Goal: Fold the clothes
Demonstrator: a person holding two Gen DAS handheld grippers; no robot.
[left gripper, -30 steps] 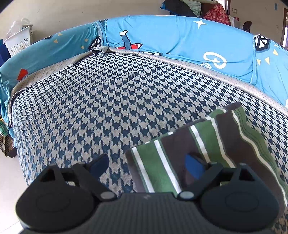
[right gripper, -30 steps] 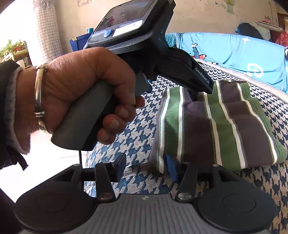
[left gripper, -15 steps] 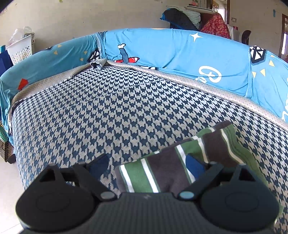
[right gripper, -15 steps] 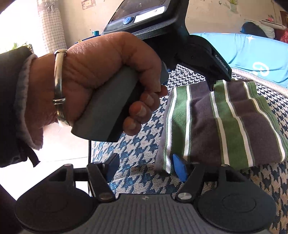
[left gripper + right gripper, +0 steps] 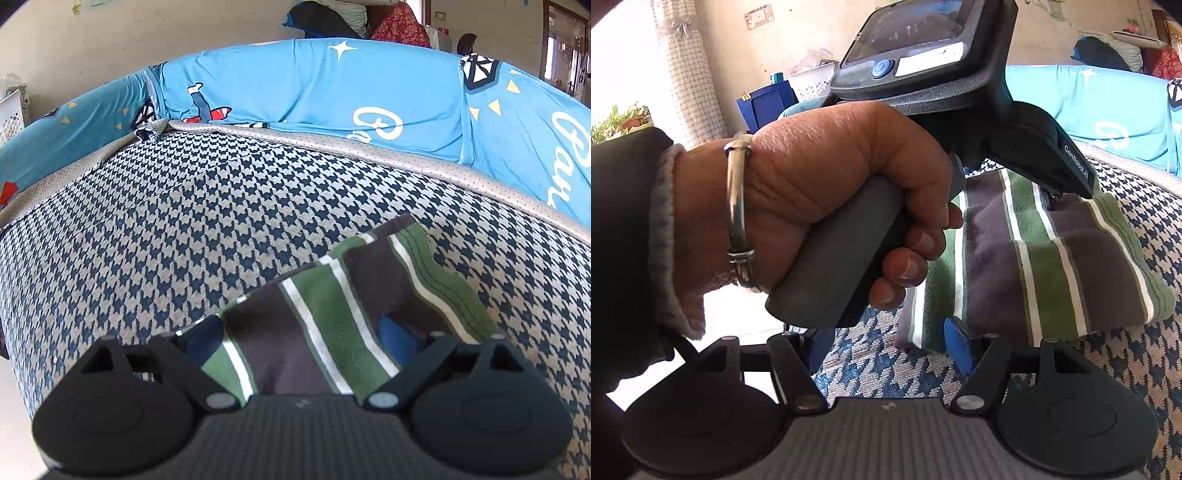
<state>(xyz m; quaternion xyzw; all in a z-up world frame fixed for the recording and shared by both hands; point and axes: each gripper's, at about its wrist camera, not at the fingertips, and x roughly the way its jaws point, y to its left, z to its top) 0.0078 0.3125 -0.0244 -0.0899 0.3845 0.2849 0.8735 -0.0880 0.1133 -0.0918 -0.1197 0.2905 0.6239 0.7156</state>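
A folded garment (image 5: 325, 325) with green, dark grey and white stripes lies on the houndstooth cover (image 5: 207, 229). My left gripper (image 5: 299, 343) is open wide and straddles the garment's near end. One fingertip (image 5: 397, 343) rests on the cloth, and the other sits at its left edge. In the right wrist view the same garment (image 5: 1045, 266) lies ahead to the right. My right gripper (image 5: 890, 345) stands open at its near left corner, with no pad pressing on the cloth. A person's hand (image 5: 831, 192) grips the left gripper's handle just in front and hides that gripper's fingers.
Blue cartoon-print cushions (image 5: 332, 96) run along the far side of the cover. A heap of clothes (image 5: 351, 18) sits behind them. A white basket (image 5: 812, 83) and a blue box (image 5: 764, 107) stand by the wall. Bare floor (image 5: 738, 314) lies off the cover's left edge.
The left gripper has slid right, so the garment's end now sits between its fingers. The right gripper's jaws stand wider than a second ago. The hand looms larger in the right wrist view.
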